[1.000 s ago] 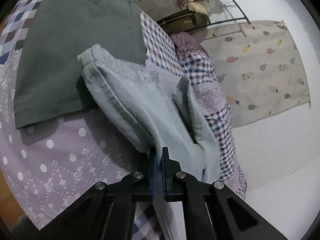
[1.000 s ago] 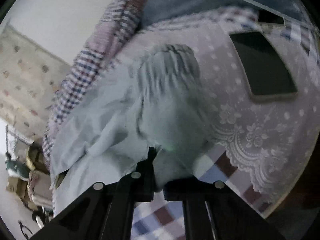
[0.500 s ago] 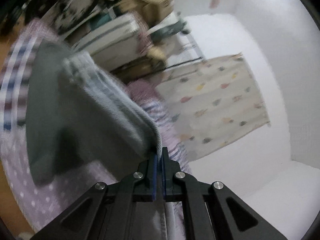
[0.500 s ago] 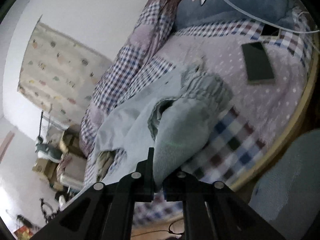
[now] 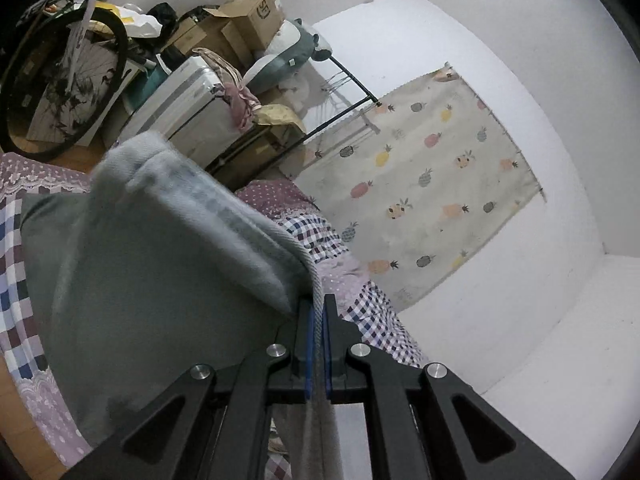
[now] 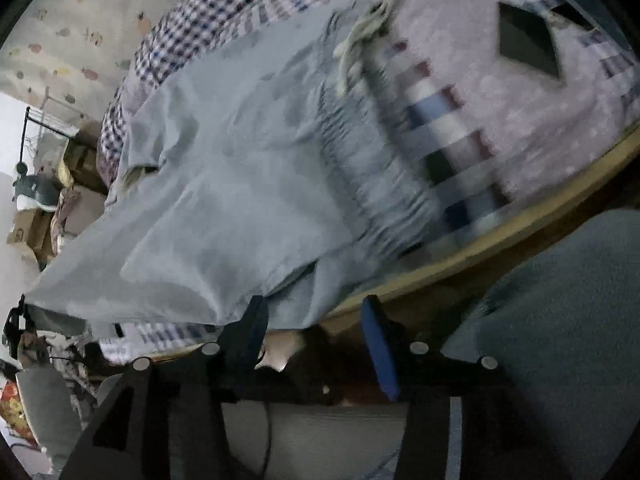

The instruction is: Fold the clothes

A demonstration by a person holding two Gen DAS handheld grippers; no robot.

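A: Since a sec ago, the left tongs (image 5: 316, 312) are lifting w/ the pale blue garment (image 5: 192, 216), and the view is swinging from the bedspread up to the room wall. On the other side the right tongs (image 6: 316, 320) are letting go: they were clamped on cloth a sec ago, now the jaws are standing wide apart w/ nothing between them.

B: Left view first?

A: Left tongs are pinching a hem edge of the garment tight, jaws nearly together. The cloth is rising ahead and to the left of the tips, its folded band running diagonally up-left. A dark green garment (image 5: 120, 300) is lying under it on the bed (image 5: 12, 240). Boxes and a bike wheel at the back.

B: Right view?

A: Blurry, so it's moving. The garment (image 6: 240, 140) is spreading over the bed (image 6: 500, 92), long axis running from near the tips away to upper right, elastic waistband at the far end. Its near edge is hanging just ahead of the open jaws, at the bed's wooden rim. A dark phone (image 6: 528, 40) is lying well beyond.

B: So which is nearer?

A: Left is already holding; right looks nearest the loose edge, prob. needs a fresh grip there.
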